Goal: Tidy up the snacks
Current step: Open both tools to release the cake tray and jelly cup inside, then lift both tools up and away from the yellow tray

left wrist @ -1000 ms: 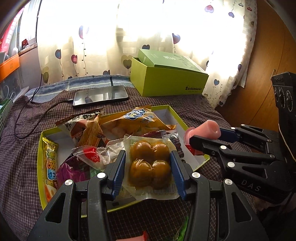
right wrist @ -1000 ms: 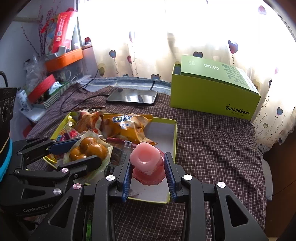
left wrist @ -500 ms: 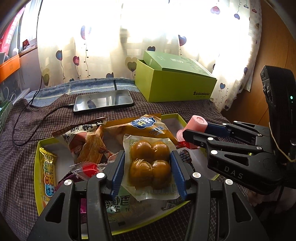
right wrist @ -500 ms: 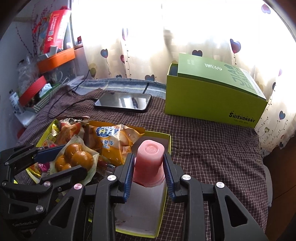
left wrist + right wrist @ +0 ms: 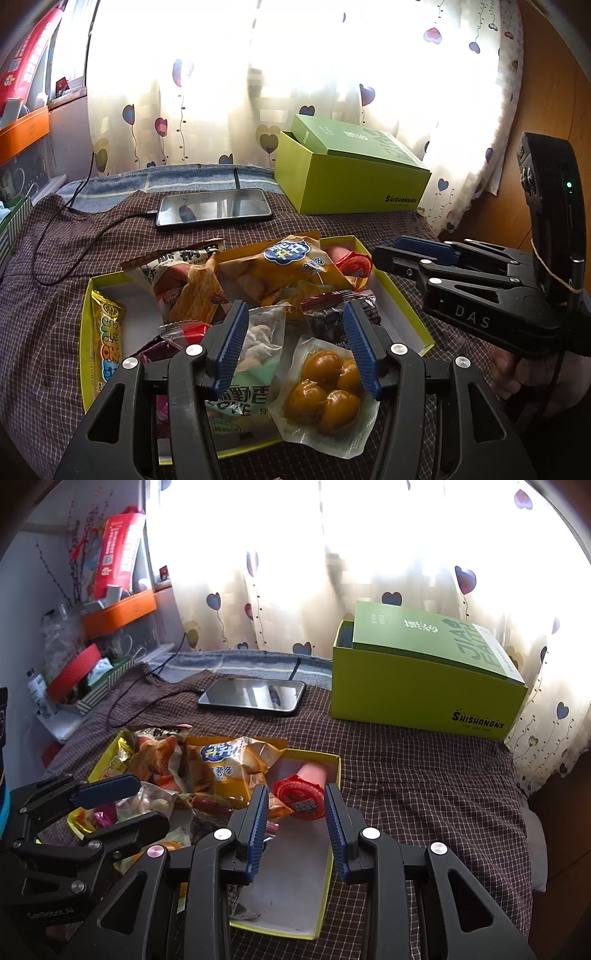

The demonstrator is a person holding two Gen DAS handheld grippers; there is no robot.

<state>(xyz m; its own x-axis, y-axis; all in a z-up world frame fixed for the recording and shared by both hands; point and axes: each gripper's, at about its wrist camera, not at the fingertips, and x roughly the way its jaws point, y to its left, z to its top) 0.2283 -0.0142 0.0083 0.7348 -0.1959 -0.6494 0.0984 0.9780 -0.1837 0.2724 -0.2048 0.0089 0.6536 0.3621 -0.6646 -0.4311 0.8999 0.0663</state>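
Observation:
A yellow-green tray [image 5: 84,350] [image 5: 273,928] holds several snack packets, among them an orange bag [image 5: 291,269] [image 5: 229,768]. A clear pack of brown chestnuts [image 5: 325,391] lies loose on the tray's near edge, partly under my left gripper's right finger. My left gripper [image 5: 294,306] [image 5: 147,803] hangs over the tray with its jaws opening and nothing pressed between the pads. A pink jelly cup [image 5: 301,799] [image 5: 352,264] lies on its side in the tray's far right corner, red lid towards my right gripper [image 5: 297,788] [image 5: 384,249]. Its jaws stand about a cup's width apart, just short of the cup.
A green box [image 5: 351,184] [image 5: 424,686] with its lid ajar stands at the back right. A phone [image 5: 214,206] on a cable lies behind the tray on the checked cloth. A person's hand [image 5: 517,373] holds the right gripper. Cluttered shelves stand to the left.
The chestnut pack has dropped out of the left jaws onto the tray's near edge, and those jaws have widened. The pink cup has left the right jaws and tipped onto its side.

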